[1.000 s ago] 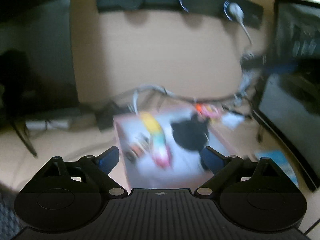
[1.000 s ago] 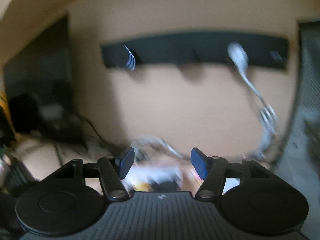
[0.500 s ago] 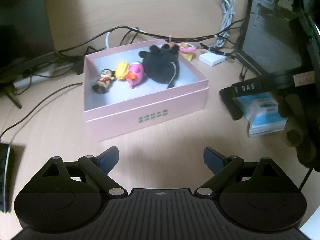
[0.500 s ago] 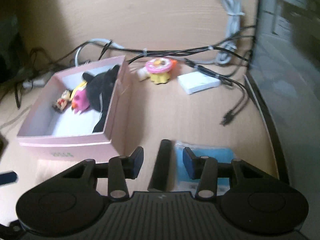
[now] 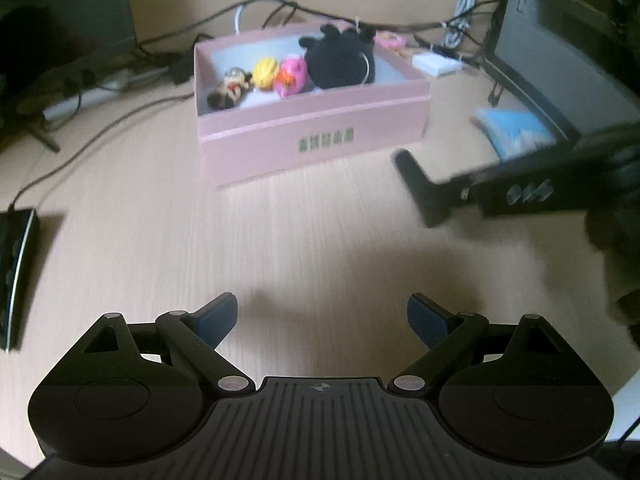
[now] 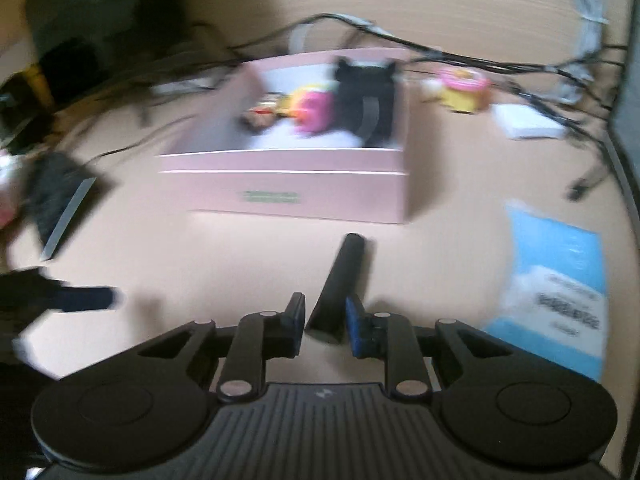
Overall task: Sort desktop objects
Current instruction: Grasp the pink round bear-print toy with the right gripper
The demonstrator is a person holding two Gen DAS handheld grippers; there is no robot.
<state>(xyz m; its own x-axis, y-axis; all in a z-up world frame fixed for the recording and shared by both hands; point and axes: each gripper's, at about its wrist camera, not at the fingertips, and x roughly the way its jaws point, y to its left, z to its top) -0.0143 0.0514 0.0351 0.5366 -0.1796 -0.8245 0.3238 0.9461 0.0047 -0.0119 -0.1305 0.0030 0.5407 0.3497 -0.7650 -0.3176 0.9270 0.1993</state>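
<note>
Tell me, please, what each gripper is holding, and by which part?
The right gripper, jaws just closing, has a black bar between them at its near end; contact unclear. The left gripper holds nothing.

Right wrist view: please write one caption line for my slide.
Right gripper, jaws just closing around a black stick, before the pink box of toys.

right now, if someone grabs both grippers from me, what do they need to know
Left gripper: open, empty, above bare desk in front of the pink box.
Right gripper: jaws have just been closing around the black bar; too blurred to tell if the pads grip it yet.
Done: black plush, pink toy, yellow toy and figurine lie in the box.
Left: the bar, the blue packet, the pink-and-yellow toy and the white block are outside the box.
</note>
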